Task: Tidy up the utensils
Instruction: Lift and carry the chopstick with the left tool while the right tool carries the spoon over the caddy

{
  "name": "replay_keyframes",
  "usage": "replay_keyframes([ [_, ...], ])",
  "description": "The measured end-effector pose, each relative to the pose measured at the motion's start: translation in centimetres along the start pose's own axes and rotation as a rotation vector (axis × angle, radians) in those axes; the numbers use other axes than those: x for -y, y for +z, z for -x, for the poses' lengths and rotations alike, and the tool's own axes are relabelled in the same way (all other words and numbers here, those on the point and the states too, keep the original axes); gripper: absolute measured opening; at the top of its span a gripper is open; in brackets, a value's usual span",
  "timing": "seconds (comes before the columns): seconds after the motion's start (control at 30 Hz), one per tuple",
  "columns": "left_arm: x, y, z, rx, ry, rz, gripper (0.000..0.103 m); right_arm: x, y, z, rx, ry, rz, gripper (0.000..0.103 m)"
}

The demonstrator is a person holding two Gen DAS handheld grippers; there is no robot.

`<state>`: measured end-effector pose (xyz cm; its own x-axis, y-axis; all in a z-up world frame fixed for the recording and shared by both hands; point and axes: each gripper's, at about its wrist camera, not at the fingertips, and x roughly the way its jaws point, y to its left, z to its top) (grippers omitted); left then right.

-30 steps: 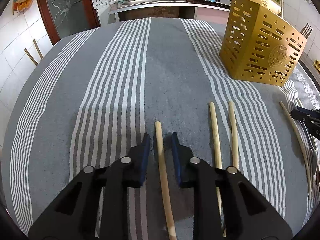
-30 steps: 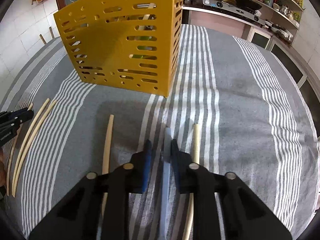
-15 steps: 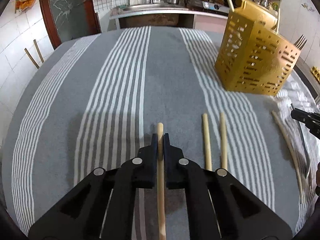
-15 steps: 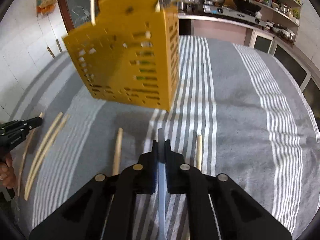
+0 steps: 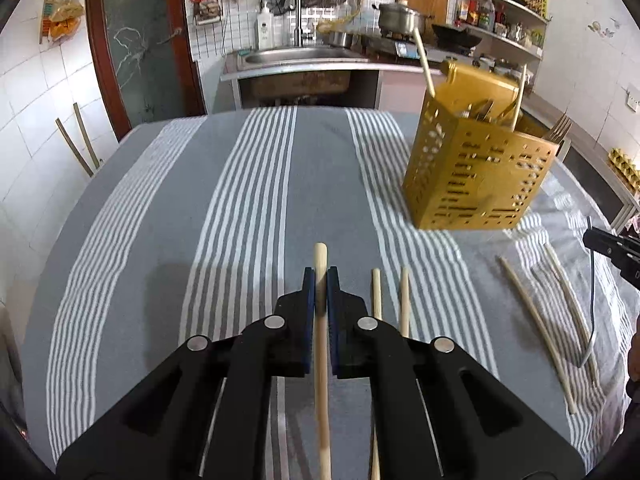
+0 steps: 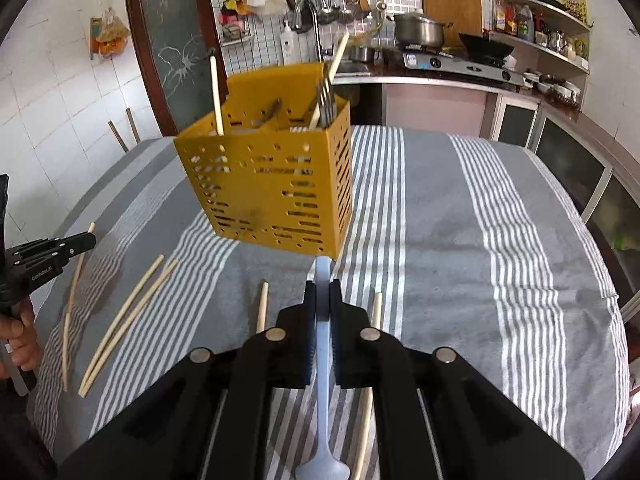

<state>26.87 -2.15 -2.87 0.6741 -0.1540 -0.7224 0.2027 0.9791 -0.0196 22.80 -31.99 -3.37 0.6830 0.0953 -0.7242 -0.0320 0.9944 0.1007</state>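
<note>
Toward the table's far right corner, your yellow utensil caddy [image 5: 476,176] already holds forks and two chopsticks. Your left hand-held gripper [image 5: 320,280] clamps a chopstick [image 5: 321,344]; your right hand-held gripper [image 6: 321,292] clamps a blue spoon [image 6: 322,360]. Several loose chopsticks [image 6: 128,316] remain on the cloth.

Lower end of the held chopstick [image 5: 321,360] ran out past the bottom edge of the left wrist view. Bowl of the pale blue spoon [image 6: 322,400] was cut off likewise at the bottom of the right wrist view. Yellow caddy [image 5: 476,176] was smeared with blur in the left wrist view, perforations unclear. Utensils inside were hidden below the caddy rim; lower parts unreadable. Right gripper [image 5: 612,254] was clipped by the right edge. Left gripper [image 6: 44,258] was clipped at the left edge, grip state indiscernible there. Hand [image 6: 18,340] was partly out of frame.
</note>
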Motion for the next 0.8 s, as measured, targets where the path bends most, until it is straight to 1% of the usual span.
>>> replay_keyframes([
  [0.37, -0.2, 0.9, 3.5, 0.077, -0.001, 0.000, 0.005, -0.3, 0.3, 4.0, 0.085, 0.015, 0.022, 0.007],
  [0.8, 0.6, 2.9, 8.4, 0.224, -0.013, -0.008, 0.004, -0.4, 1.9, 7.5, 0.199, 0.015, 0.015, 0.007],
])
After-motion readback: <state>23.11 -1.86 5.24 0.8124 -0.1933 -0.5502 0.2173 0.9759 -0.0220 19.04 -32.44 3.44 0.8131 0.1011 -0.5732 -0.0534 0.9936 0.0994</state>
